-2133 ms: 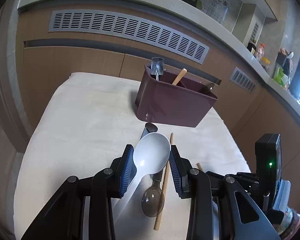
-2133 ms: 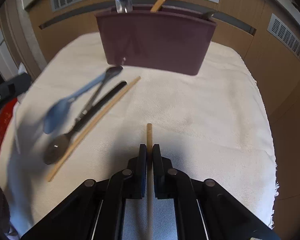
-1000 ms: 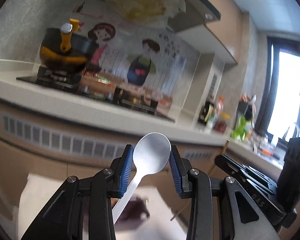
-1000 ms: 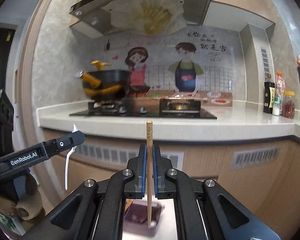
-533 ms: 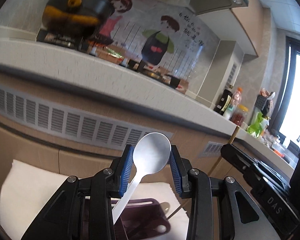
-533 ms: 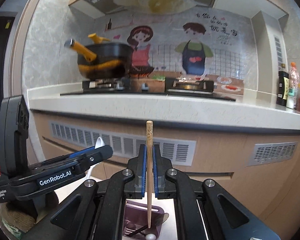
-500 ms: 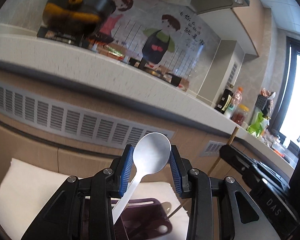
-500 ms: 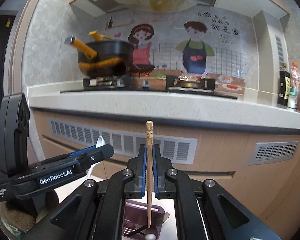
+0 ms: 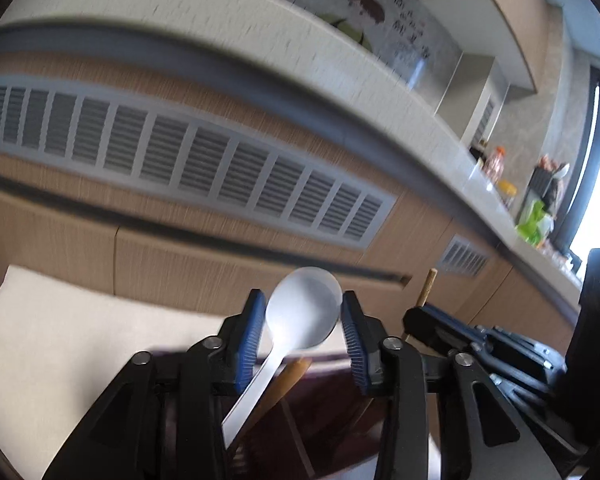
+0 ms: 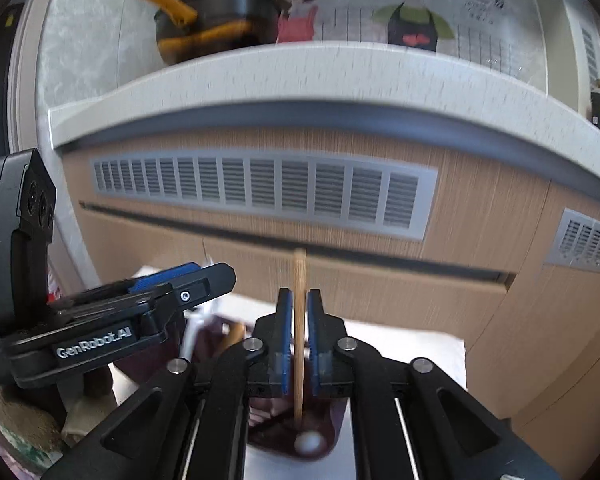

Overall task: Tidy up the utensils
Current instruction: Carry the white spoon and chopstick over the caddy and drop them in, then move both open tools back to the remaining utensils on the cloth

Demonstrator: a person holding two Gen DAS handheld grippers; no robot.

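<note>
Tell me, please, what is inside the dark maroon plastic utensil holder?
Inside the dark maroon plastic utensil holder: dividers, a tan wooden handle, and a pale round object at the bottom. Both tools cover the rest.

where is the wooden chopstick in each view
Left wrist view: the wooden chopstick pokes up at right of centre, above the right gripper, beside the white spoon.
Right wrist view: the wooden chopstick stands upright at centre, between the right gripper's jaws, its lower end in the maroon utensil holder.
Shared landmark: the long slatted vent on the cabinet front.
</note>
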